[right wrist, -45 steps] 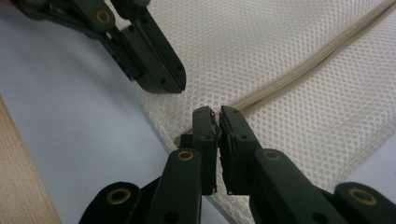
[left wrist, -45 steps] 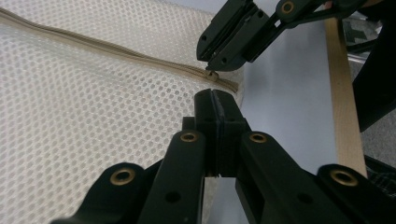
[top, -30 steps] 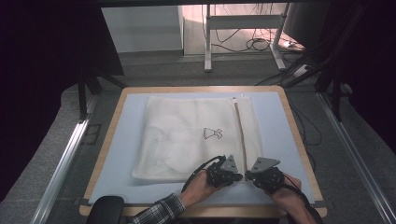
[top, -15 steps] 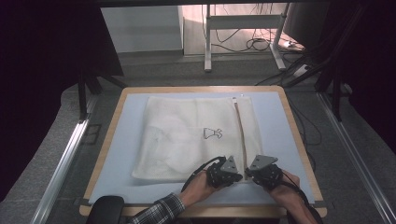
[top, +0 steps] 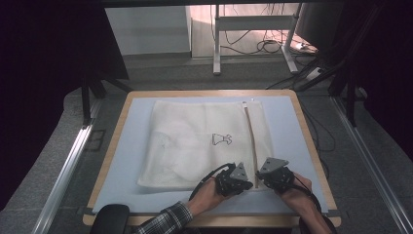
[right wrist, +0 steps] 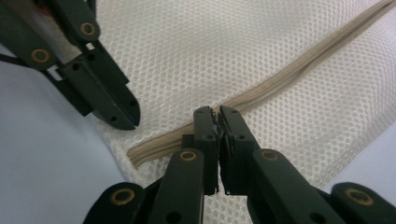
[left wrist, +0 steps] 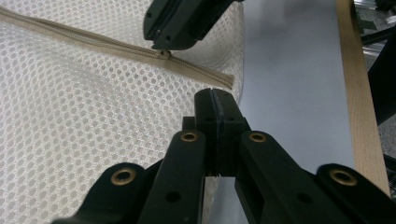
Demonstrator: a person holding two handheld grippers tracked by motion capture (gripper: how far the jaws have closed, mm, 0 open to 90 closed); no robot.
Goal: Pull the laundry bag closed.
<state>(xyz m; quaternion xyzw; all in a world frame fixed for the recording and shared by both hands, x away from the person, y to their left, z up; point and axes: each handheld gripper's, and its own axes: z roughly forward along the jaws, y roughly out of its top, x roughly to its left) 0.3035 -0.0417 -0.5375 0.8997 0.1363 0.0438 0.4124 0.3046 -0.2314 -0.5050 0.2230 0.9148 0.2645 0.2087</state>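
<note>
Tools meet at the 6 o'clock edge of the worktop (top: 297,141). Left tool (left wrist: 217,100) has its 2 jaws pressed together on the near edge of the white mesh laundry bag (top: 195,141), just short of the end of the beige zipper (right wrist: 299,65). Right tool (right wrist: 217,114) has its jaws closed on the zipper pull (left wrist: 163,53), low on the zipper line. From there the zipper runs toward 12 o'clock across the bag, which lies flat at the middle of the pale blue mat (top: 126,161). A small black printed figure (top: 220,140) sits at the bag's centre.
</note>
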